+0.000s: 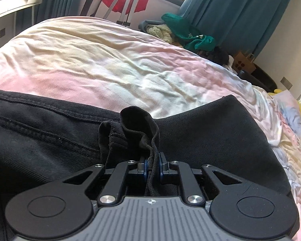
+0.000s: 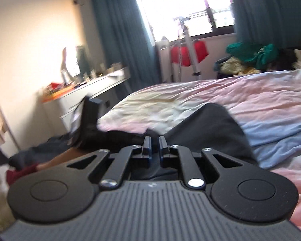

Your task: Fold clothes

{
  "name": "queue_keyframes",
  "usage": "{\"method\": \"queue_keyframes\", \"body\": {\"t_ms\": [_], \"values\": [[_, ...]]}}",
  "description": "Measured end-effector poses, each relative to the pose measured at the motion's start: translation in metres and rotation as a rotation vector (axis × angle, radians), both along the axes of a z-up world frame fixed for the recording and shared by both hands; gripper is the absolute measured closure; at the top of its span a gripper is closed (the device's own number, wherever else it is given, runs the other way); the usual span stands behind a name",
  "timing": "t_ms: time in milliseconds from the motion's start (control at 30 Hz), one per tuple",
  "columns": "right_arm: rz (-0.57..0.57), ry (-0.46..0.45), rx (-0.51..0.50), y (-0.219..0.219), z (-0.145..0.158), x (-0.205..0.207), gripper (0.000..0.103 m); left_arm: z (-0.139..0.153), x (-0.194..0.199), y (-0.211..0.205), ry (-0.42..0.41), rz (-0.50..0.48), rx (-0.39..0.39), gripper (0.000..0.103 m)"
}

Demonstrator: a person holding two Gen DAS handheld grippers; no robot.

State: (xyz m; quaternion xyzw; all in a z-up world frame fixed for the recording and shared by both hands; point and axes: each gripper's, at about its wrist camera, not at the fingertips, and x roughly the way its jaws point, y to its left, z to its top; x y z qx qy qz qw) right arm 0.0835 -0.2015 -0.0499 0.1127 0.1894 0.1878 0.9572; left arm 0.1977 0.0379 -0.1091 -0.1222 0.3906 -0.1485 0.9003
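Note:
Black trousers (image 1: 50, 140) lie across the near side of a bed with a pastel pink and yellow sheet (image 1: 110, 64). My left gripper (image 1: 153, 160) is shut on a bunched fold of the trousers' edge, which stands up between its fingers. The right wrist view is blurred. In it the trousers (image 2: 210, 124) rise as a dark fold ahead of my right gripper (image 2: 154, 145). Its jaws stand almost together, with dark cloth filling the narrow gap. A forearm (image 2: 56, 160) and a dark upright shape (image 2: 88, 116) show at the left.
A heap of green and yellow clothes (image 1: 190, 34) sits beyond the bed's far edge, near teal curtains (image 1: 240, 10). A red garment (image 1: 126, 0) hangs on a rack by the window. A cluttered white desk (image 2: 94, 88) stands along the left wall. More bedding (image 1: 287, 132) lies at the right.

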Motion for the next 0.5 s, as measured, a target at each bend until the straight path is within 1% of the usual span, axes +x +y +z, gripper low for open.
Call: {"method": "queue_keyframes", "body": {"t_ms": [33,100,167,267,367,500], "values": [[-0.013,0.008,-0.017,0.0,-0.003,0.005,0.092,0.0,0.0,0.0,-0.003,0.001,-0.003,0.089],[-0.04,0.053,-0.087,0.005,-0.017,0.02,0.092,0.0,-0.002,-0.001,-0.024,0.004,-0.004,0.089],[-0.049,0.14,-0.132,0.012,-0.036,0.037,0.092,0.002,-0.009,-0.001,-0.061,0.031,0.002,0.088],[-0.019,0.226,-0.141,0.017,-0.056,0.056,0.094,0.004,-0.021,-0.003,-0.088,0.074,0.015,0.087],[-0.017,0.213,-0.151,0.018,-0.058,0.056,0.095,0.013,-0.038,-0.003,-0.119,0.07,0.066,0.083],[-0.016,0.193,-0.163,0.019,-0.059,0.055,0.095,0.032,-0.073,0.007,-0.151,0.085,0.131,0.076]]}}
